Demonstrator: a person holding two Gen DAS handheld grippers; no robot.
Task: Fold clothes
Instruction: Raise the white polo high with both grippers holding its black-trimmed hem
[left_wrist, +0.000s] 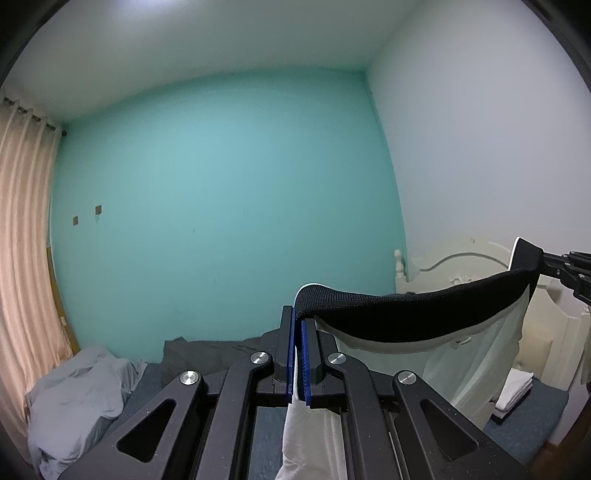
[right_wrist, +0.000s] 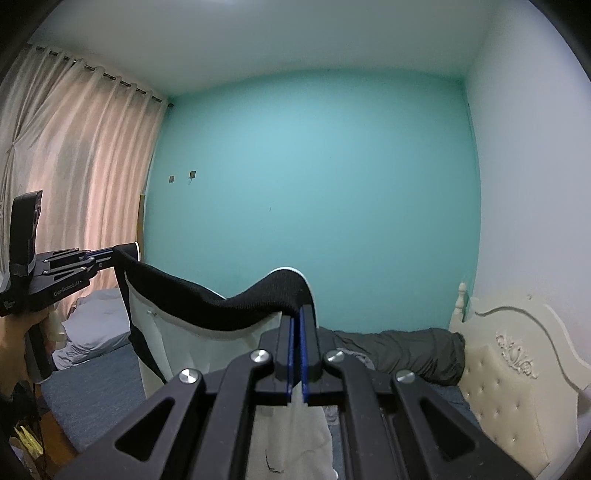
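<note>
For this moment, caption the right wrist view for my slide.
Both grippers, right and left, hold a white garment by its black waistband above the bed.

R gripper (right_wrist: 297, 317) clamped on black waistband (right_wrist: 236, 301) of white garment (right_wrist: 291, 432); fabric hangs below jaws. L gripper (right_wrist: 107, 255), at frame left, grips other end of waistband; band sags btwn both. Hand (right_wrist: 14, 343) holds L unit. Bkgd: teal wall (right_wrist: 314, 184), curtain (right_wrist: 81, 155), cream headboard (right_wrist: 517, 373)

Left gripper (left_wrist: 297, 325) and right gripper (right_wrist: 297, 325) clamped (both level).
</note>
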